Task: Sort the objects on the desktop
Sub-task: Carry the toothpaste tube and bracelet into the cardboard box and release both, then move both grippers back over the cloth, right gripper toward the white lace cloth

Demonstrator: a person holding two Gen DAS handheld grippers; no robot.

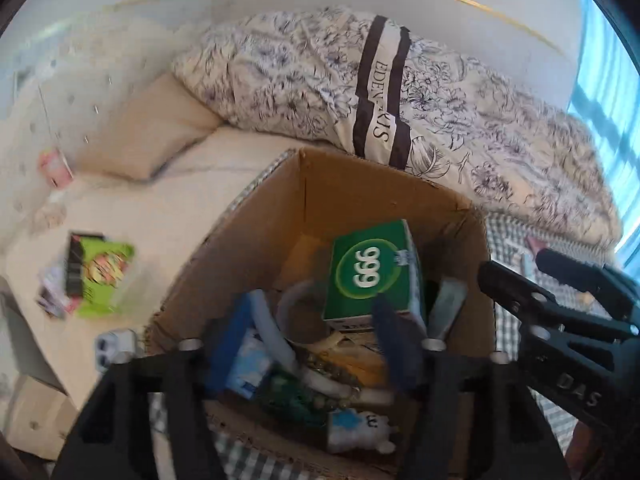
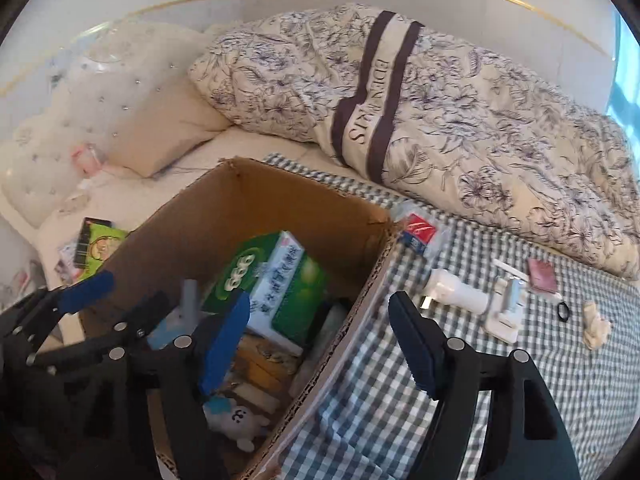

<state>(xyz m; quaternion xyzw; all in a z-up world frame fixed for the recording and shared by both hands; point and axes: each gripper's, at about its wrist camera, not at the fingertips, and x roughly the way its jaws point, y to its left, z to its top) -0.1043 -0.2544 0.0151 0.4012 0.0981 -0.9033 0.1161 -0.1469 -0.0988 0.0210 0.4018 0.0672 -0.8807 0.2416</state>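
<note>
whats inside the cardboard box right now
In the cardboard box: a green 999 carton, a white plush toy, a white tube and blue packets. Whatever lies beneath this pile is covered.

Landmark: open cardboard box (image 1: 384, 184) on the bed.
Left gripper (image 1: 316, 336): above the box, blue fingers spread, nothing between them.
Green box (image 1: 372, 274): inside the box, marked 999.
White plush toy (image 1: 360, 428): inside, near corner.
Right gripper (image 1: 560, 292): at the box's right edge.
Green packet (image 1: 104, 276): left of the box, well apart.
</note>
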